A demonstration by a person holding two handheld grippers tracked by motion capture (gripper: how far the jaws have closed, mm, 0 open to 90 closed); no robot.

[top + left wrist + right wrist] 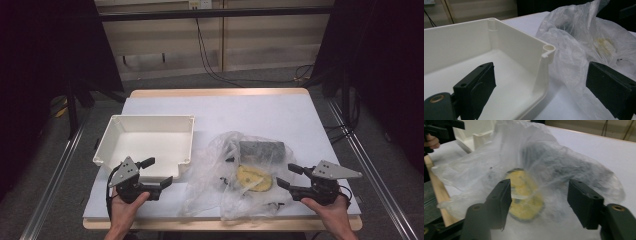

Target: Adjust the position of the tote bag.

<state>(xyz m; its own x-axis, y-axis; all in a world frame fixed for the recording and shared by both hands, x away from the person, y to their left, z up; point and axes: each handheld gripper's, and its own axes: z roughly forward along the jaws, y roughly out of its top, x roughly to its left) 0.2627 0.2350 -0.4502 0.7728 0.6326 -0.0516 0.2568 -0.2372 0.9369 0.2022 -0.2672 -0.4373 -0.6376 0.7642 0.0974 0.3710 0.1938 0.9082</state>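
Note:
A crumpled clear plastic bag [220, 170] lies on the white tabletop [260, 110]. Inside it are a grey block [261, 150] and a round yellow piece [254, 178]. My left gripper [159, 171] hovers open over the near right corner of a white tray [145, 140], with nothing between its jaws. In the left gripper view the tray's corner post [547, 50] stands between the open jaws, untouched, and the bag [574, 50] is to the right. My right gripper [286, 176] is open just right of the bag. Its view looks through the film [554, 162] at the yellow piece [524, 187].
The tray holds nothing. The table's wooden front edge [220, 225] runs just below both hands. Metal rails [55, 175] flank the table, and cables [210, 65] lie on the floor behind it. The left hand [431, 141] appears at the far left of the right gripper view.

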